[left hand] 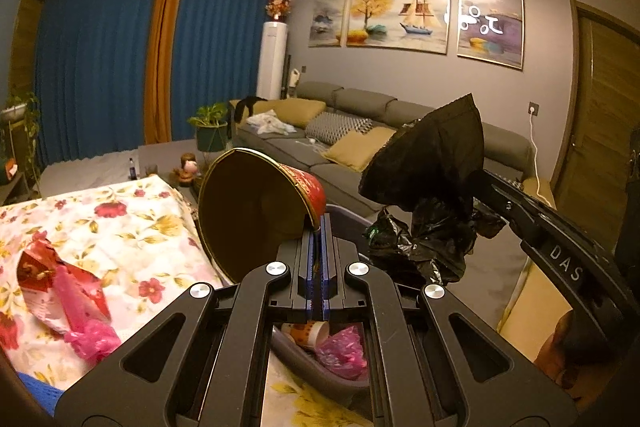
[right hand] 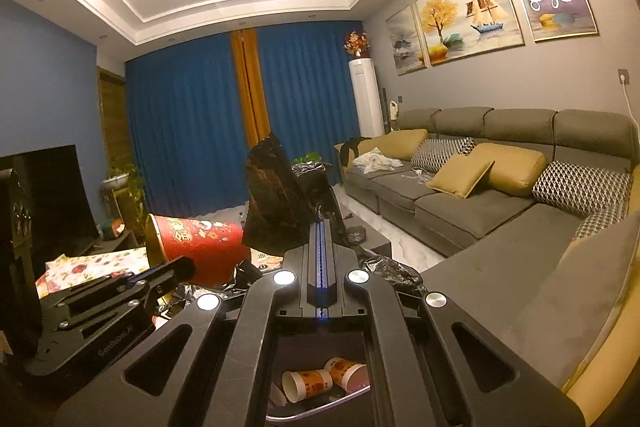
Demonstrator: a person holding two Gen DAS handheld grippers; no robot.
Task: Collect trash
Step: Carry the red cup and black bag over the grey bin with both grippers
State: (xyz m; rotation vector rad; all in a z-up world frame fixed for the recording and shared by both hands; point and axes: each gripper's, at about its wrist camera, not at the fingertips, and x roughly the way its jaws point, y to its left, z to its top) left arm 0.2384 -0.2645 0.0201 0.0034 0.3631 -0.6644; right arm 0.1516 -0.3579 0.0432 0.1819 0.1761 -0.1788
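With my left gripper (left hand: 319, 227) clamped on the rim of the red, gold-lined paper tub (left hand: 256, 211), which tilts toward ten o'clock, and my right gripper (right hand: 322, 227) pinching the crumpled black plastic bag (right hand: 276, 203), both hang over the grey bin (left hand: 304, 359) at six o'clock, presumably ready to drop.

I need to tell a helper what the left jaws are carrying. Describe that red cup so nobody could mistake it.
Start at the flowered tablecloth and look to its right edge, above the grey bin. There the left gripper, jaws shut, pinches the red cup by its rim, tipped sideways. It is far bigger than the small orange-printed paper cups in the bin, with a gold rim and inside.
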